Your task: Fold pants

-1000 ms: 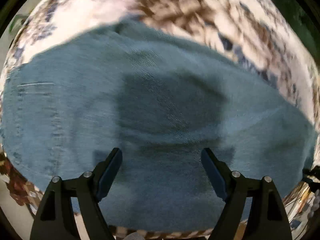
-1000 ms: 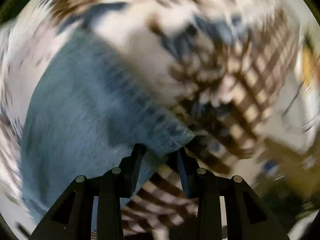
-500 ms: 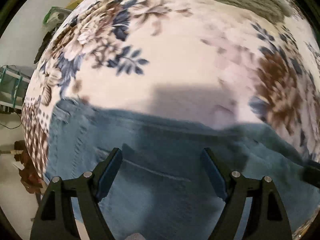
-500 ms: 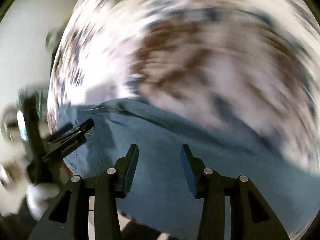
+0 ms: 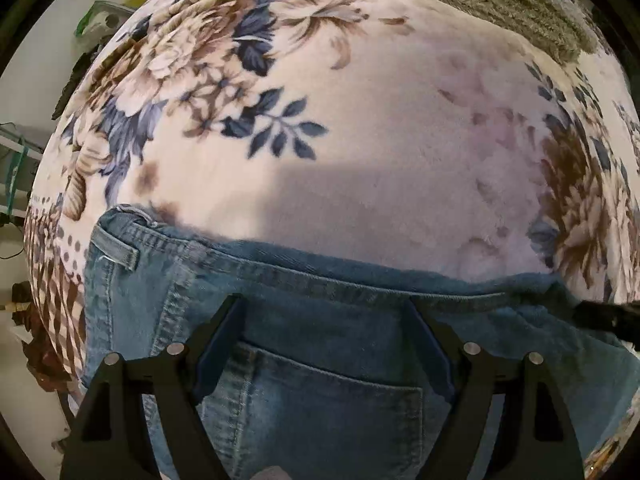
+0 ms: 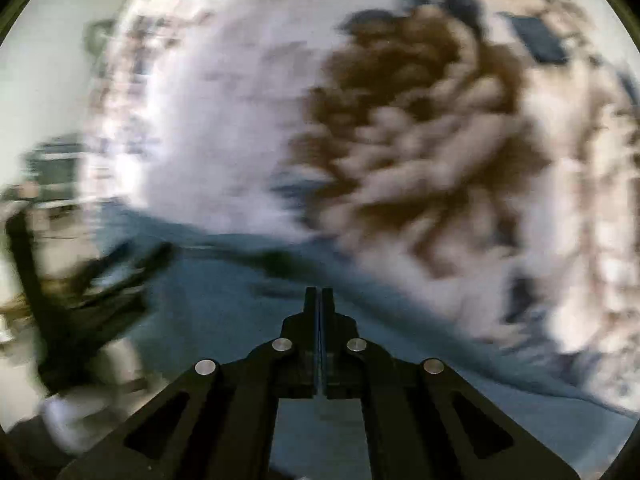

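Floral blanket point(image 5: 400, 128) filled the upper frame, bare above the waistband. Jeans point(image 5: 320, 392) lay across the bottom, cut off below. Left gripper point(image 5: 325, 344) hung spread wide over the back pocket point(image 5: 332, 400). Right gripper point(image 6: 319, 300), in a blurred view, was pressed closed over denim, nothing visibly between its fingers.

Setting: a home bedroom. A plush floral blanket point(image 5: 360, 152) was spread over a bed; a grey shaggy throw point(image 5: 500, 4) and cluttered shelving point(image 5: 16, 160) were noted alongside.
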Available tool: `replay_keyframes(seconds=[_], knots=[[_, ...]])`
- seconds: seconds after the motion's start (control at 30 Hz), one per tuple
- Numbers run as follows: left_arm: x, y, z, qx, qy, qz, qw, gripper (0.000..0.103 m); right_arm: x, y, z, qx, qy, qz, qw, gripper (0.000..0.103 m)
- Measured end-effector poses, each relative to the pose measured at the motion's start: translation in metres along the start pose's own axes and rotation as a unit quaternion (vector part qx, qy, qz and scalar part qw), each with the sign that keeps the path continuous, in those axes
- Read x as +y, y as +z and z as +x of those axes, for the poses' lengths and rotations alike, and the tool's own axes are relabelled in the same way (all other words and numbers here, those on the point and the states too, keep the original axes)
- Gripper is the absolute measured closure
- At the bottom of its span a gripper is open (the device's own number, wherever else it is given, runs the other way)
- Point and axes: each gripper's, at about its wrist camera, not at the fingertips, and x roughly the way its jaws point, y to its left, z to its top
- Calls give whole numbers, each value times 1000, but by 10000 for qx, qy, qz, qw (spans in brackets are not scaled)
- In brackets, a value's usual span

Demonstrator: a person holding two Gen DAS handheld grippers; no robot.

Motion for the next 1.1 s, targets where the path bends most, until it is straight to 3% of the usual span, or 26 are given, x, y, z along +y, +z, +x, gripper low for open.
replay_keyframes(seconds=[0.07,0.1,0.17,0.27,0.53,0.6,0.63,0.73,0.9,1.0,1.03,1.1], knots=[[5,2,1,-19,20,-30,10000,23,12,5,10,270,-115,-370,9989,52],[3,1,-2,-17,30,-45,10000,23,21,6,18,333,-222,-532,9978,51],[6,3,0,-4,16,-66,10000,23,27,6,32,487,-268,-709,9959,51],[9,6,3,-2,-2,-60,10000,23,36,7,48,516,-727,-935,9916,51],[4,3,5,-27,-78,-87,9999,23,75,15,59,382,-1019,-1588,9813,51],[3,2,4,-29,-79,-106,9999,23,93,12,70,404,-974,-1807,9779,66],[3,3,4,-22,-79,-105,9999,23,99,11,73,382,-1041,-1881,9759,86],[5,5,3,14,-125,-122,9998,23,109,9,69,170,-1388,-1963,9705,95],[7,6,-2,-17,-231,-83,9997,23,124,-3,52,-235,-1534,-2002,9674,96],[4,6,-3,9,-204,1,9998,23,122,5,56,-82,-1362,-1827,9737,95],[3,6,-3,22,-211,17,9998,23,114,11,57,-84,-1224,-1562,9801,92],[0,6,-6,76,-250,18,9997,23,102,15,53,-1,-1047,-1277,9863,73]])
